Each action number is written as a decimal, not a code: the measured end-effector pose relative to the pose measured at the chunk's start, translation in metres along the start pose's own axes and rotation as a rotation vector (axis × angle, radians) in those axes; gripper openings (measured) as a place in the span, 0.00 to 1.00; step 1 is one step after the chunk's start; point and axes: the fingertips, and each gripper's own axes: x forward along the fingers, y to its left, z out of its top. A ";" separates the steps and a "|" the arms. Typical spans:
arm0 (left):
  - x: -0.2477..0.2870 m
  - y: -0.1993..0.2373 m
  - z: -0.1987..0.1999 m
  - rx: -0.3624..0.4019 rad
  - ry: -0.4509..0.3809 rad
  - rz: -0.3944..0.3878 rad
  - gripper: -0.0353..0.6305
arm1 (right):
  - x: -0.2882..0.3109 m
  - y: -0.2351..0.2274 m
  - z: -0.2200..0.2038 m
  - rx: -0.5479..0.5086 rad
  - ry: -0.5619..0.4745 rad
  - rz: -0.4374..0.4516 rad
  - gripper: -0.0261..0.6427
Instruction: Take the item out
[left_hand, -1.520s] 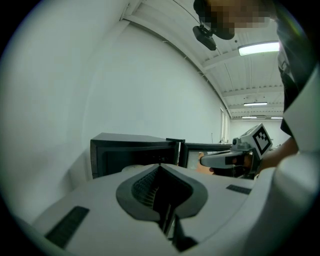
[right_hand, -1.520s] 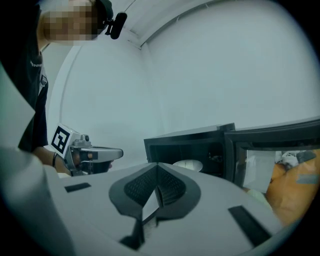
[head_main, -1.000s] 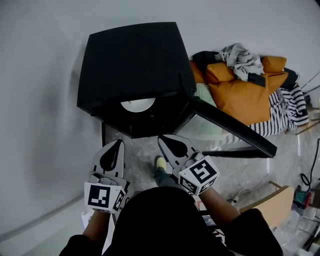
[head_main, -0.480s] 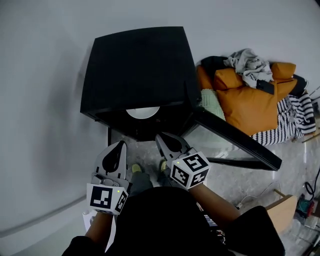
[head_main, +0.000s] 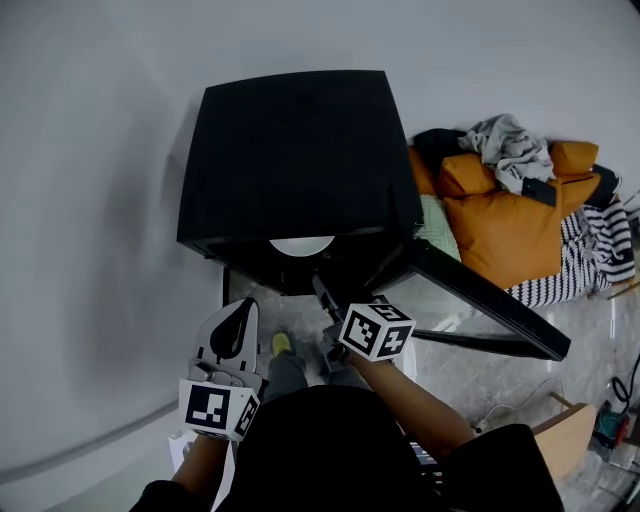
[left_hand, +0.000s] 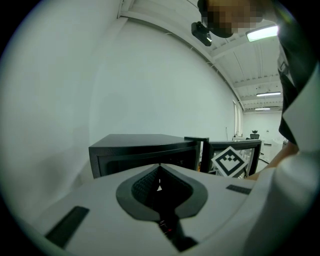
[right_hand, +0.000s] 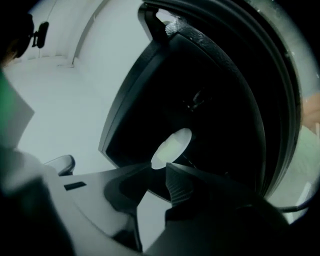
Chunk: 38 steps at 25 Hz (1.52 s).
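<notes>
Judging from how things lie, the task is at an early stage. The glass-paned door of the black box-shaped cabinet already stands swung wide to the right, so the way in is free. The white round plate is not yet touched. It lies inside the dark cavity, close behind the front opening. What is left is the whole of the taking: reaching in, closing on the plate and bringing it out.

At the mouth of the cabinet, the right tongs point inward. Their jaws have just been opening and stand apart with nothing between them; in the right gripper view the plate shows beyond the gap. In front of the cabinet's left corner hang the left tongs, their jaws together and empty.

As for its looks, the plate is pale, smooth, thin and circular, and seems to lie flat. From above only its front part shows; the rest is hidden under the cabinet's top. Whether it is glass or ceramic I cannot tell. It will probably want a grip on its near rim.
</notes>
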 end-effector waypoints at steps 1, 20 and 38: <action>-0.001 0.002 0.000 0.001 0.001 0.005 0.06 | 0.005 -0.004 -0.001 0.031 -0.004 -0.011 0.17; -0.012 0.023 -0.002 0.025 0.007 0.070 0.06 | 0.068 -0.038 0.000 0.499 -0.114 -0.015 0.31; -0.017 0.019 -0.003 0.029 0.006 0.067 0.06 | 0.081 -0.035 0.000 0.676 -0.143 0.060 0.10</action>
